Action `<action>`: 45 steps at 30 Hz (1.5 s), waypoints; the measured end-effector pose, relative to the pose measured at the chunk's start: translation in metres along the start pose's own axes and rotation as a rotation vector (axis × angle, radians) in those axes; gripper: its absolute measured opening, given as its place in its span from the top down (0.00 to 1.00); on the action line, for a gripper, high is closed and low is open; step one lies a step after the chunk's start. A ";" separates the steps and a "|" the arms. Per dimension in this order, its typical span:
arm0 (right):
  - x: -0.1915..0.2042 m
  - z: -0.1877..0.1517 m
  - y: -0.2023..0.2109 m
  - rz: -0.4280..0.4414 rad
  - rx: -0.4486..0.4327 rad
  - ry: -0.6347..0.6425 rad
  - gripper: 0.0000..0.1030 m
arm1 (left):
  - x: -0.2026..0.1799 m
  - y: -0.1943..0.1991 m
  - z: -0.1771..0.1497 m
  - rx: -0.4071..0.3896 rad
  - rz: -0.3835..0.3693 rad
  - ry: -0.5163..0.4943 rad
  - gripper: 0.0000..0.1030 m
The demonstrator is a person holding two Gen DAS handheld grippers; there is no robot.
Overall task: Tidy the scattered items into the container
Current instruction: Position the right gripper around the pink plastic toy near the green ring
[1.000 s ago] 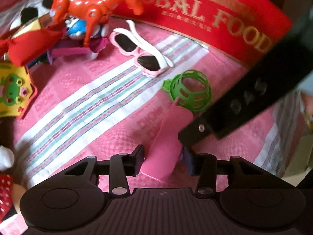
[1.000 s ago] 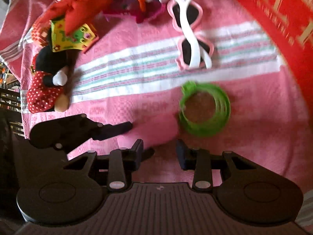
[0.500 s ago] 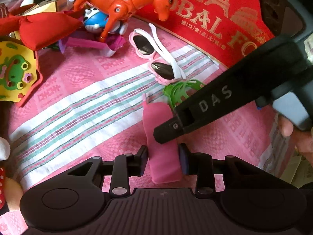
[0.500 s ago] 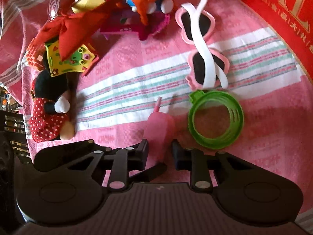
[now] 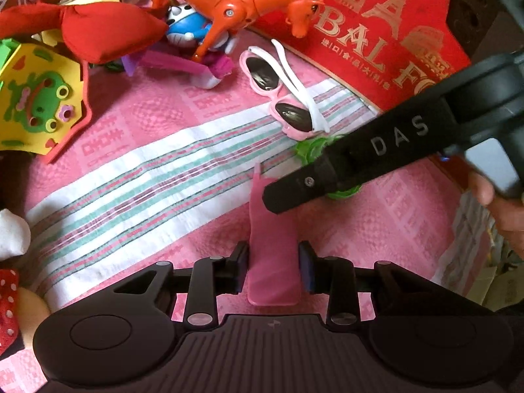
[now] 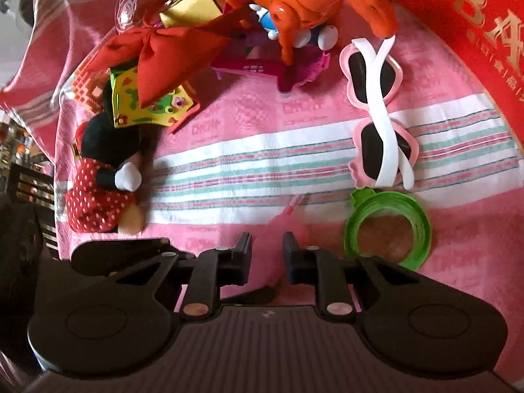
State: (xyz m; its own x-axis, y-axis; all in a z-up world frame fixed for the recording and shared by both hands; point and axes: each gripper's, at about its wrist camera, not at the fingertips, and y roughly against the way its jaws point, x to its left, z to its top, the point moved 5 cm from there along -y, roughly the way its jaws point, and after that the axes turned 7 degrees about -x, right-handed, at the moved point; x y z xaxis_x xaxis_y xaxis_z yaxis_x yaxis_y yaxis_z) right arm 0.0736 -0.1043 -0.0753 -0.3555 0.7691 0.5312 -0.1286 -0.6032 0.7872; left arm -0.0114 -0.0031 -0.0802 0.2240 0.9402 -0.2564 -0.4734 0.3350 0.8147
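Here, a pink striped cloth (image 5: 137, 177) spreads ahead of both tools, with a red printed box (image 5: 386, 32) lying beyond it, ahead and to the right of the left gripper (image 5: 273, 270). Whether that box is the container for the tidying cannot be told, and its inside is hidden, so nothing can be said of what it holds.

An orange toy horse (image 5: 235, 3) stands far ahead, over a heap of soft toys. Closer in, pink sunglasses (image 6: 380, 111) lie just ahead and to the right of the right gripper (image 6: 267, 257), with a green ring (image 6: 388, 227) close at its right side.

The smallest piece is the one in hand: a flat pink toy phone (image 5: 273, 255) sits between the left gripper's fingers, which are drawn narrow and appear to touch both its edges. The right gripper, also narrow, straddles the phone's far end; whether its fingers actually pinch it cannot be told.

The step looks like the pick-up of the phone. Next would come a clean lift, one tool yielding to the other, then a carry toward the container.
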 end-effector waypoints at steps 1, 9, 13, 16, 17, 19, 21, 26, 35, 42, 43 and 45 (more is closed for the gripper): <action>-0.001 0.001 0.001 0.004 -0.002 -0.018 0.79 | 0.003 0.001 0.000 -0.002 -0.012 0.025 0.69; -0.010 -0.007 0.004 -0.015 0.003 -0.076 0.73 | 0.019 0.005 0.002 -0.019 -0.057 0.142 0.69; -0.008 -0.006 -0.010 -0.009 -0.022 -0.085 0.68 | 0.017 0.006 0.002 -0.016 -0.057 0.122 0.69; -0.010 -0.005 -0.011 0.001 -0.037 -0.111 0.76 | 0.018 0.008 0.001 -0.013 -0.033 0.096 0.69; -0.008 -0.005 -0.010 0.007 -0.041 -0.106 0.78 | 0.016 0.009 0.001 -0.013 -0.021 0.074 0.66; -0.002 -0.004 -0.007 0.011 -0.043 -0.085 0.79 | 0.012 0.011 0.000 -0.011 0.003 0.046 0.51; 0.003 -0.003 -0.007 0.001 -0.040 -0.078 0.80 | 0.007 0.013 0.000 -0.015 0.036 0.017 0.47; 0.018 0.002 -0.004 -0.013 -0.020 -0.051 0.83 | -0.004 0.012 -0.002 -0.014 0.114 -0.071 0.63; 0.017 0.003 -0.008 -0.024 -0.007 -0.046 0.79 | 0.019 0.013 0.000 -0.010 0.070 0.046 0.71; 0.013 -0.001 -0.022 -0.062 0.003 -0.082 0.64 | 0.010 0.011 -0.002 -0.006 0.067 0.008 0.71; 0.013 -0.001 -0.022 -0.052 0.000 -0.096 0.64 | 0.009 0.012 -0.003 -0.007 0.068 0.002 0.71; 0.015 0.000 -0.020 -0.043 -0.014 -0.101 0.66 | 0.010 0.012 -0.004 -0.009 0.066 0.005 0.71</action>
State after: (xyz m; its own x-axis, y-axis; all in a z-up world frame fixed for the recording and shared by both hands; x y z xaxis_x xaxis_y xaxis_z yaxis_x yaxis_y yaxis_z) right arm 0.0706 -0.0812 -0.0835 -0.2541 0.8115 0.5262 -0.1548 -0.5712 0.8061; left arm -0.0183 0.0101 -0.0749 0.1880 0.9606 -0.2049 -0.4942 0.2728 0.8254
